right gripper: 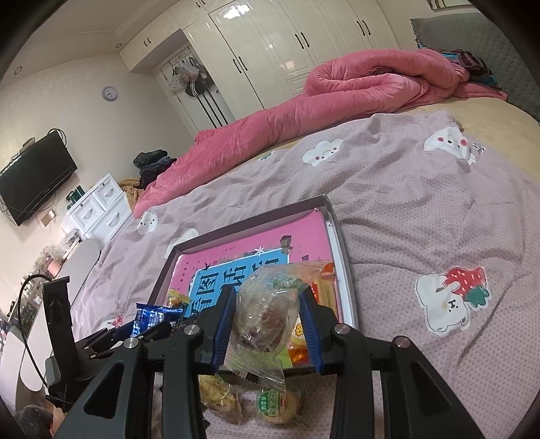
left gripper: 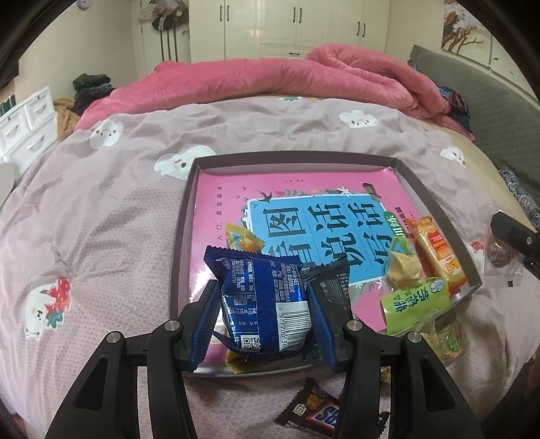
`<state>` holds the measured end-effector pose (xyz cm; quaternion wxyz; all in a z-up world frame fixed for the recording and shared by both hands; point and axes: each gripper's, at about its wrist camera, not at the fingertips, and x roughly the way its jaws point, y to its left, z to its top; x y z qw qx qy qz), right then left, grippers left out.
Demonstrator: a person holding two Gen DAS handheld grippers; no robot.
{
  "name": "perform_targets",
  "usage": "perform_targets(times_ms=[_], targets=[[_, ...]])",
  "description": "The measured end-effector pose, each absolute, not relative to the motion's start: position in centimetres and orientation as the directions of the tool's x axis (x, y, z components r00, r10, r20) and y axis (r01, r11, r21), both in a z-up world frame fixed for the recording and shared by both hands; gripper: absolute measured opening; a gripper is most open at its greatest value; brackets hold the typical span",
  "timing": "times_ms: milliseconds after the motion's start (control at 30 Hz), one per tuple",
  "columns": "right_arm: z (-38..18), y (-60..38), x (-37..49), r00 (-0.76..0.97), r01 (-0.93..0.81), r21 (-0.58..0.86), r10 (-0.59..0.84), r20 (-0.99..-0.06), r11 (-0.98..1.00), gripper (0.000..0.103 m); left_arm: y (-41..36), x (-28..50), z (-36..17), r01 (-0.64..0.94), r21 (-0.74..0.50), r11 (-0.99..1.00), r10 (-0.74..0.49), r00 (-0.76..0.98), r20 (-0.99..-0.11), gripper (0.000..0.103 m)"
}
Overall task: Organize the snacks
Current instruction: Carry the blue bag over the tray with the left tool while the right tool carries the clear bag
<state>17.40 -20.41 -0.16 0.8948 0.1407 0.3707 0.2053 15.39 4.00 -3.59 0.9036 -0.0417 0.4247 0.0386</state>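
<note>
Nearest the left wrist camera, the left tool has its blue pads pressed against the sides of a blue foil snack pack, barcode side up, held just above the near end of the tray. On the bedspread in front of the tray lies a brown chocolate bar.

The right tool is clamped on a clear-wrapped pastry, which hangs over the tray's near right corner. Below it on the bedspread sit two more clear-wrapped cakes.

Inside the tray, on its pink and blue printed floor, rest a black packet, a small orange candy, a green packet, a yellow-green pouch and an orange wafer bar along the right wall.

Beyond the tray lies a rolled pink quilt, with white wardrobes behind it.
</note>
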Motion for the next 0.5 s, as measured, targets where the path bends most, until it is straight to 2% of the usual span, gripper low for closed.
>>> perform_targets(times_ms=[500], targets=[[-1.0,-19.6,19.1,0.63,-0.268,0.389,0.466,-0.621,0.881,0.038,3.6,16.0,-4.1,-0.101,-0.066,0.993,0.012,0.631,-0.776,0.053]])
